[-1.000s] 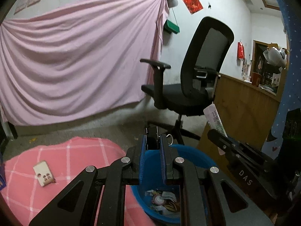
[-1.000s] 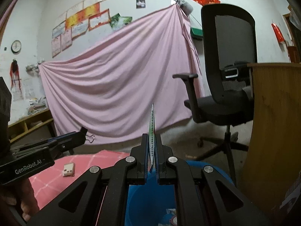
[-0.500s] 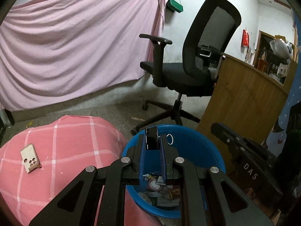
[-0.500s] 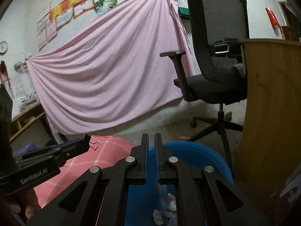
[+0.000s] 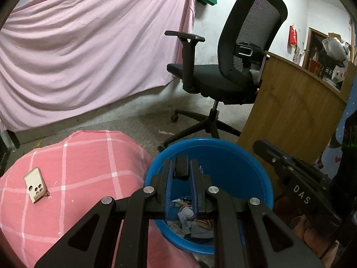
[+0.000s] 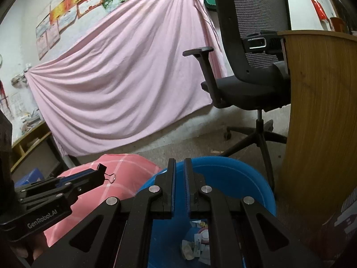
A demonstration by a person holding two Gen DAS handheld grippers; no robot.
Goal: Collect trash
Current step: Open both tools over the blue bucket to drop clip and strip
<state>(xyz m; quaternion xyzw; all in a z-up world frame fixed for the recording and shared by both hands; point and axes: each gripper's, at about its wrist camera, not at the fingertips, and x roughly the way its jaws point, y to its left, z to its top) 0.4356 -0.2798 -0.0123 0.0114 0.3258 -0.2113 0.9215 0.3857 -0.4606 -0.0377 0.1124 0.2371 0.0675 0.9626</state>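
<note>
One binder clip sits pinched in the left claw above the blue bin.

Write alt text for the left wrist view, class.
The left gripper holds a black binder clip over a blue bin of trash. A pink checked cushion lies left; an office chair stands behind.

We read "DAS" on right gripper body, near right in left wrist view; "GenRobot.AI" on left gripper body, near left in right wrist view.
</note>
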